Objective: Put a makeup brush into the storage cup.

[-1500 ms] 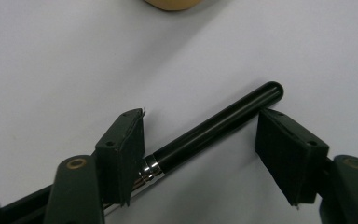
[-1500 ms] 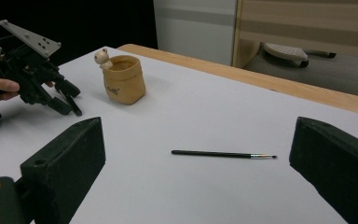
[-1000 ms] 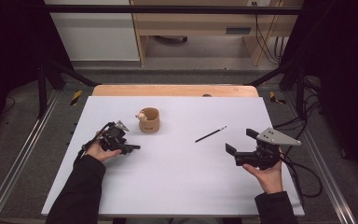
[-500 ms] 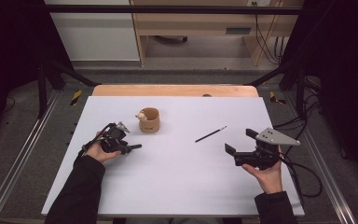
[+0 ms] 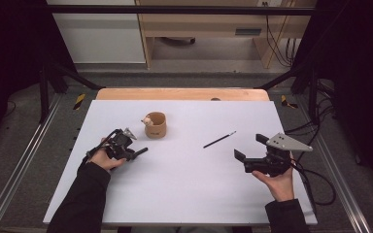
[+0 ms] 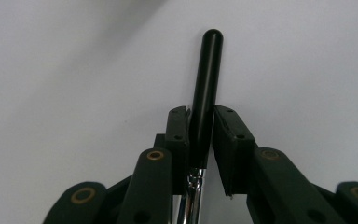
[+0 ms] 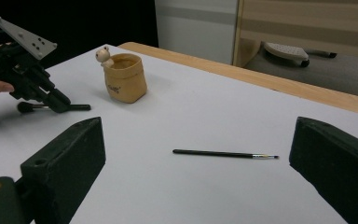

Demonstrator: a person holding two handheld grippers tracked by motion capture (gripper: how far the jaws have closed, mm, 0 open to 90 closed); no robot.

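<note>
My left gripper [image 5: 134, 153] rests low over the white table [image 5: 184, 194] at its left. It is shut on a black-handled brush [image 6: 207, 70], whose rounded handle end sticks out past the jaws and whose metal ferrule lies behind them. From the right gripper view, the left gripper [image 7: 63, 106] holds that brush level just above the table. My right gripper [image 5: 248, 147] is open at the table's right with nothing between its jaws. A thin black brush [image 5: 219, 140] lies flat on the table in front of the right gripper [image 7: 198, 140].
A small tan pot [image 5: 156, 125] with a little figure on its rim stands just behind the left gripper. A wooden strip [image 5: 182, 94] runs along the table's far edge. Cables trail off the table's right side.
</note>
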